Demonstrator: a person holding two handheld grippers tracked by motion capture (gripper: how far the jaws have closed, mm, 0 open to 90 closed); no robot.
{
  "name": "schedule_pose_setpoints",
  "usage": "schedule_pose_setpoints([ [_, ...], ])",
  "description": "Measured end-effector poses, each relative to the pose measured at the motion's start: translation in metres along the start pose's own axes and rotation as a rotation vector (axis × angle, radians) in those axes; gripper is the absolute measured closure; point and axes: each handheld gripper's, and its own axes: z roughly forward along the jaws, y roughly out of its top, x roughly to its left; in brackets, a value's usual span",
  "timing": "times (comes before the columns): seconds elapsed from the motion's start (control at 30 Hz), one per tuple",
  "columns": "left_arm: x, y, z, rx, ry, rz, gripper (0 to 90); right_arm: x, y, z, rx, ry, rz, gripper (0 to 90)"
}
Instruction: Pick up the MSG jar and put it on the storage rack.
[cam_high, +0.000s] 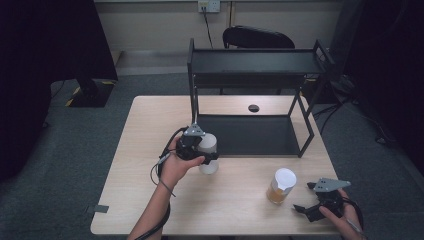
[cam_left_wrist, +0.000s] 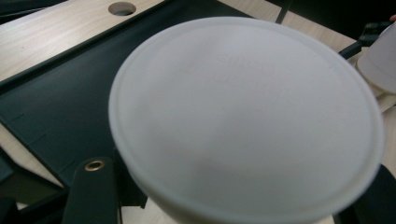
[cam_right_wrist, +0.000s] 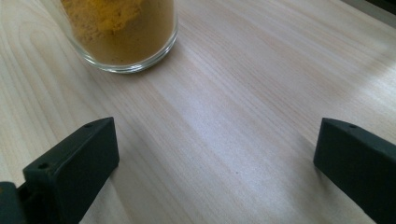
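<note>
With the left tongs (cam_high: 206, 150) clamped on the white jar (cam_high: 208, 152) before the black rack (cam_high: 250, 135) and the right tongs (cam_high: 306, 197) apart, shelving it apparently comes next.

High view: above the near edge, facing twelve o'clock and down on the table (cam_high: 150, 200).
Left gripper view: hard against a white lid (cam_left_wrist: 247, 116), rack base (cam_left_wrist: 56, 107) at nine o'clock.
Right gripper view: low, near; shares the spice jar (cam_right_wrist: 126, 32) (cam_high: 281, 186).
</note>
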Motion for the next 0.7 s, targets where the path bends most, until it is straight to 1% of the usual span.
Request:
schedule_pose_setpoints([
  [0.07,0.000,0.002,0.000,-0.003,-0.004,0.000,34.9,0.000,0.000,0.000,0.000,0.000,0.000,0.0],
  [0.1,-0.001,0.007,0.001,-0.002,-0.002,0.010,35.0,0.000,0.000,0.000,0.000,0.000,0.000,0.0],
  [0.17,-0.002,0.013,0.002,-0.001,-0.001,0.016,35.0,0.000,0.000,0.000,0.000,0.000,0.000,0.0],
  [0.3,-0.002,0.021,0.004,-0.006,-0.008,0.018,35.0,0.000,0.000,0.000,0.000,0.000,0.000,0.0],
  [0.7,-0.001,0.041,0.014,-0.002,-0.009,0.031,35.0,0.000,0.000,0.000,0.000,0.000,0.000,0.0],
])
